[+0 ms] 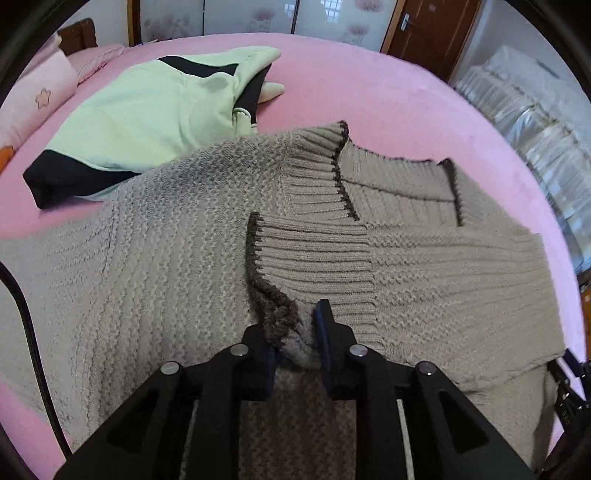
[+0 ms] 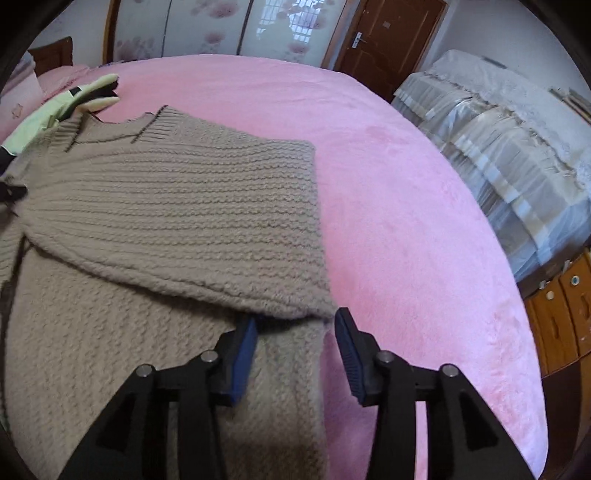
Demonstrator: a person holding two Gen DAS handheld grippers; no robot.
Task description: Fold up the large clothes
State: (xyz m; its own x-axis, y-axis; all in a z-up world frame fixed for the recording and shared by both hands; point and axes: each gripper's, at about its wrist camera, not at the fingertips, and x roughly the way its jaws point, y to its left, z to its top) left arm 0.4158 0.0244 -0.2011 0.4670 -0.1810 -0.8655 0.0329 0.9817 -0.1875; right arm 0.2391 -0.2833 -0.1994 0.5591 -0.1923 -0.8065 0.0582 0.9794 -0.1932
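- Pink bedspread [image 2: 406, 221] fills the room's middle, with a wardrobe and a brown door [image 1: 428, 33] behind it and covered furniture off to the right side.
- Spread across it lies the beige knit sweater [image 1: 147, 258], the job's garment, collar towards the far edge and one side already turned over onto the body.
- Left gripper [image 1: 295, 343] sits right over the folded-in sleeve cuff [image 1: 306, 254], the dark-trimmed rib edge bunched between its pads. The jaws stand partly apart, and the pads do not look pressed on the wool, so I read this as a let-go, not a pinch.
- That cuff lies across the chest just below the collar, the sleeve laid inward to narrow the shape.
- Right gripper [image 2: 295, 343] hovers at the near corner of the folded side panel [image 2: 221, 221], jaws spread, nothing pinched; the corner of the fold lies just ahead of the pads and the bedspread shows between them.
- Green and black garment [image 1: 147, 107] waits beyond the sweater, partly tucked under its shoulder, likely next in the queue.
- My guess: both sides are in, and a lengthwise fold of the hem towards the collar comes next.
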